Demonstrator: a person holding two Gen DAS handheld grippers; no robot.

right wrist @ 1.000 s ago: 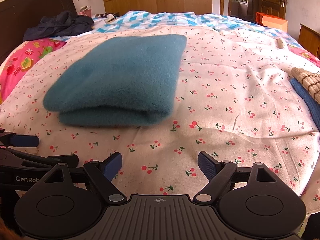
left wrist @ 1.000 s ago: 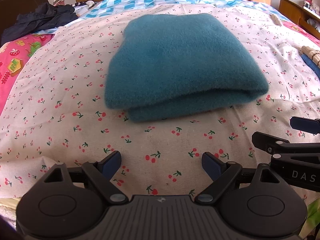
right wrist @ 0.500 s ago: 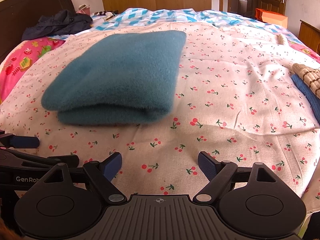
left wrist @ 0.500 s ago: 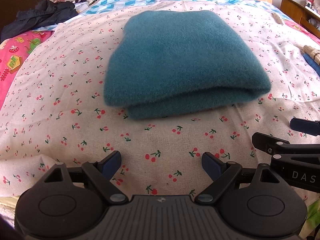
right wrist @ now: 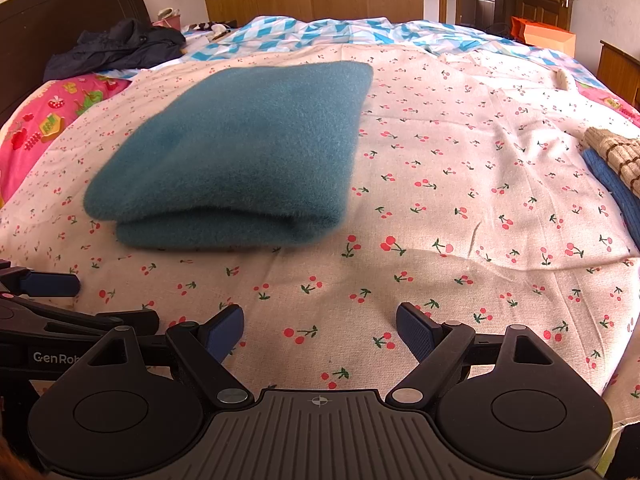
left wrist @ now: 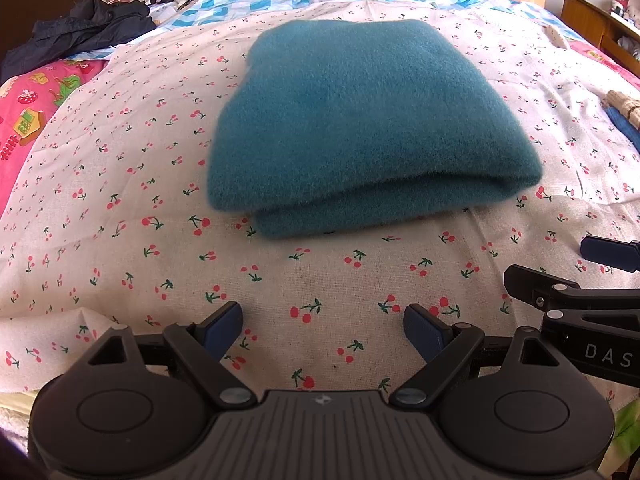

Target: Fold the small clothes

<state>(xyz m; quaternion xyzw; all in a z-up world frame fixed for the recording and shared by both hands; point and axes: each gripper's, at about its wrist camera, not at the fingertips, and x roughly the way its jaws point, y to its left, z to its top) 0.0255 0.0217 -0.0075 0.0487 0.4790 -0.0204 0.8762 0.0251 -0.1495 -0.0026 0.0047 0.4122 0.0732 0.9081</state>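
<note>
Black and blue-padded, my left tongs (left wrist: 322, 330) and right tongs (right wrist: 319, 328) gape released at the bottom of each frame, nothing between them. Past them, mid-frame, a fuzzy teal garment (left wrist: 360, 120) lies folded double on the cherry-print sheet (right wrist: 460, 208) covering the bed. At far right sits a knitted beige piece (right wrist: 612, 156); upper left, a dark jacket (right wrist: 116, 46) against the headboard.

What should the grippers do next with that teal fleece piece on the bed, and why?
Probably leave the teal fleece alone and swing the right gripper toward the knit pieces at the bed's right edge. The fleece already lies folded in layers on the cherry-print sheet, and both the right and left gripper hover open and empty.
</note>
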